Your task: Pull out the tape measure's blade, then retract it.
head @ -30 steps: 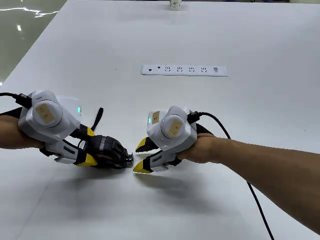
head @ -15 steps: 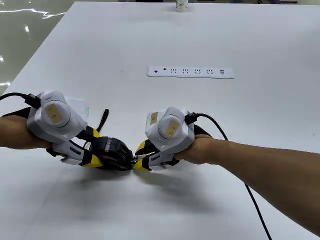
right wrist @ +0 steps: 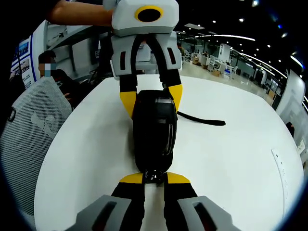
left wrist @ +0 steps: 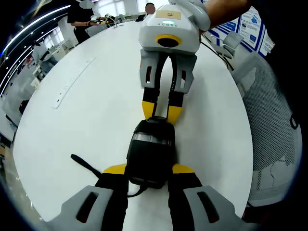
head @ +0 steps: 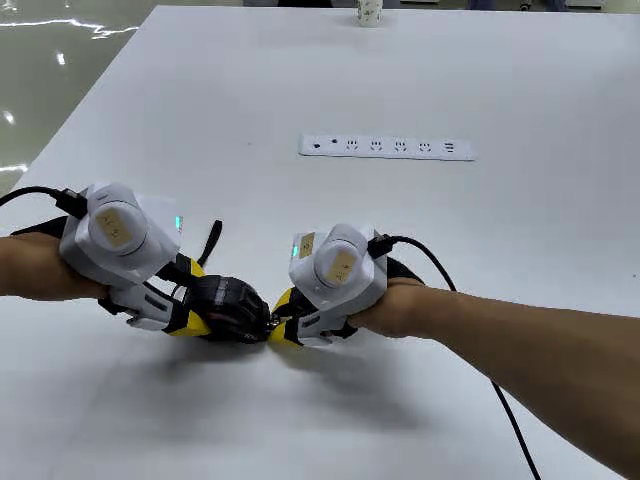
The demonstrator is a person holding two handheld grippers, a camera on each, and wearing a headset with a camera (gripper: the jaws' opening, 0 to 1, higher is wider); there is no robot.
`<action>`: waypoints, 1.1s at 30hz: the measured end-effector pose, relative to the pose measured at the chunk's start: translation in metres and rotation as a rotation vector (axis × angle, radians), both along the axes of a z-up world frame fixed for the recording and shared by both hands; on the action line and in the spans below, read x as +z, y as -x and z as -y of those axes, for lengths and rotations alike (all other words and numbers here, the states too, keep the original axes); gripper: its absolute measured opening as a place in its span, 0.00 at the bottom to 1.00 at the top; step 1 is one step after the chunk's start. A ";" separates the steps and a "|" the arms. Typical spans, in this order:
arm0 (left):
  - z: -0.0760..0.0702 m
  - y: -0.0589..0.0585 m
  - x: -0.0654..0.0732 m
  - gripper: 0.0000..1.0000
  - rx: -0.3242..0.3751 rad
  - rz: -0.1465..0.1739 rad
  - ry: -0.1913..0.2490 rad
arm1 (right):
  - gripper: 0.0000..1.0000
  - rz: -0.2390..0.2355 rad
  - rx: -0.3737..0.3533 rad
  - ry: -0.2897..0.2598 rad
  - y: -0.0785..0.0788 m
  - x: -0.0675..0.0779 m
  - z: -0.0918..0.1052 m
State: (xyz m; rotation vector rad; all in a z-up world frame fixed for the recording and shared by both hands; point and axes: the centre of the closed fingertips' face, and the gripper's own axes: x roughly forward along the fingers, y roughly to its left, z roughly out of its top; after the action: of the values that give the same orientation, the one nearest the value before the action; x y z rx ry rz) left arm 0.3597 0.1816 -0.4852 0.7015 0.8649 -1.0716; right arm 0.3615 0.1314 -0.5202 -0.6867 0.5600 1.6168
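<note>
A black tape measure (head: 228,306) lies on the white table (head: 300,80), and my left gripper (head: 198,298) is shut across its body. In the left gripper view the case (left wrist: 150,156) sits between the yellow fingertips (left wrist: 115,169). My right gripper (head: 278,318) faces it from the right, jaws closed on the blade's tip at the front of the case. In the right gripper view the tape measure (right wrist: 154,134) lies straight ahead, with my right gripper (right wrist: 154,179) pinching the small metal hook. No blade length shows. A black wrist strap (head: 208,240) trails behind the case.
A white power strip (head: 385,147) lies mid-table, and a paper cup (head: 371,10) stands at the far edge. A black cable (head: 450,285) runs back from the right gripper. The table's left edge (head: 90,100) borders shiny floor. A mesh chair (right wrist: 33,125) stands beside the table.
The right gripper, open a second ago just short of the tape measure, has moved left onto its front and shut on the blade tip. The left gripper has kept its hold.
</note>
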 end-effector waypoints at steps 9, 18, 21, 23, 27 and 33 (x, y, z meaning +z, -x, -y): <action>0.000 0.000 0.000 0.26 0.000 -0.002 0.000 | 0.10 0.002 0.010 0.002 -0.001 0.000 0.001; 0.000 0.000 0.000 0.25 0.000 -0.001 0.004 | 0.10 0.000 0.005 0.012 -0.002 -0.001 0.007; 0.001 0.000 0.000 0.25 0.002 -0.001 0.006 | 0.10 -0.001 0.004 0.014 -0.003 -0.001 0.011; 0.001 0.000 0.000 0.25 0.004 0.000 0.007 | 0.10 -0.002 0.002 0.015 -0.003 -0.001 0.013; 0.001 0.000 0.000 0.25 0.006 -0.001 0.008 | 0.10 0.000 0.001 0.021 -0.004 -0.001 0.019; 0.001 0.000 0.000 0.25 0.005 -0.001 0.008 | 0.10 -0.004 -0.007 0.023 -0.005 -0.001 0.027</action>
State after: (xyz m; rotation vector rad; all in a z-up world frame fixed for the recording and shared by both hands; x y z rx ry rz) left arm 0.3599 0.1803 -0.4856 0.6915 0.8630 -1.0703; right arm 0.3669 0.1042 -0.5216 -0.6985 0.5843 1.6076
